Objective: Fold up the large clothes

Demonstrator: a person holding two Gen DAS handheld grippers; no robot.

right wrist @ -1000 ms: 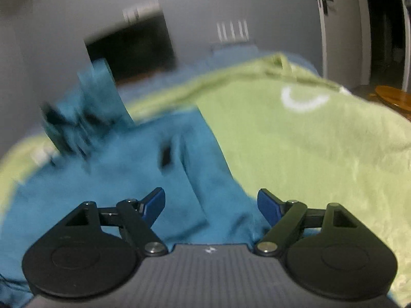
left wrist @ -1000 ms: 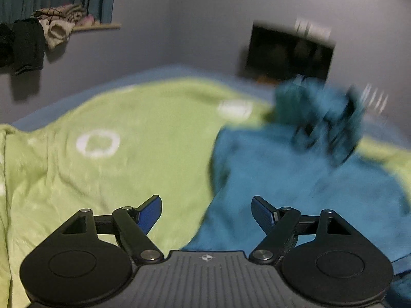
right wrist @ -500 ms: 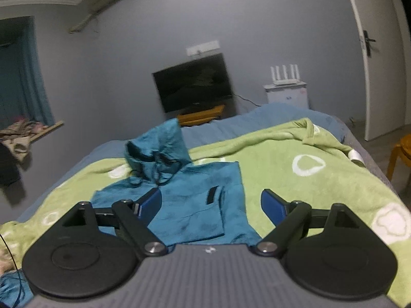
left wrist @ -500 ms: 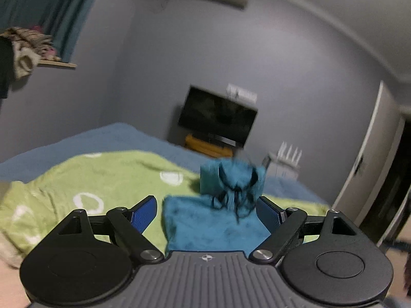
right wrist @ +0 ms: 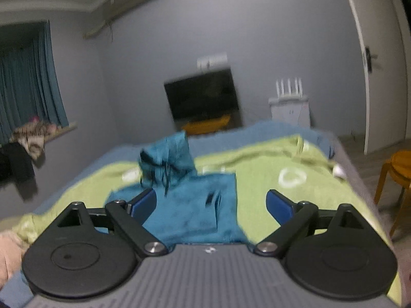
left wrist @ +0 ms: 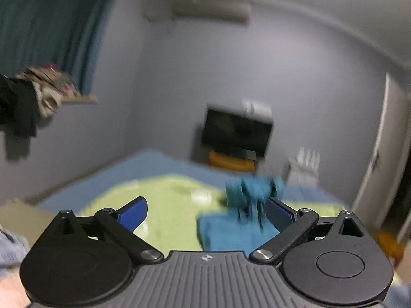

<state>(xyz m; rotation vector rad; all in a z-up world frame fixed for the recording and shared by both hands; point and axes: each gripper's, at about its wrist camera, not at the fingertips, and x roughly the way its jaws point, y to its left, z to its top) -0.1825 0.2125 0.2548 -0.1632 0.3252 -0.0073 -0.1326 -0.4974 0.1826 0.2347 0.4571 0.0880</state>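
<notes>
1. Tongs: left tongs [left wrist: 205,211] and right tongs [right wrist: 211,204] are opening, nothing between them.
2. Teal fleece hooded sweatshirt [right wrist: 195,205] lies partly folded on the lime-green circle-patterned blanket [right wrist: 269,195], beyond both.
3. Likely soft, limp, light; pinch hem corners nearest the tongs.

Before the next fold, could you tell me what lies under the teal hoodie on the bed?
The teal hoodie lies on a green blanket with white rings, spread over a blue bed cover. What sits directly beneath the hoodie is covered.
</notes>
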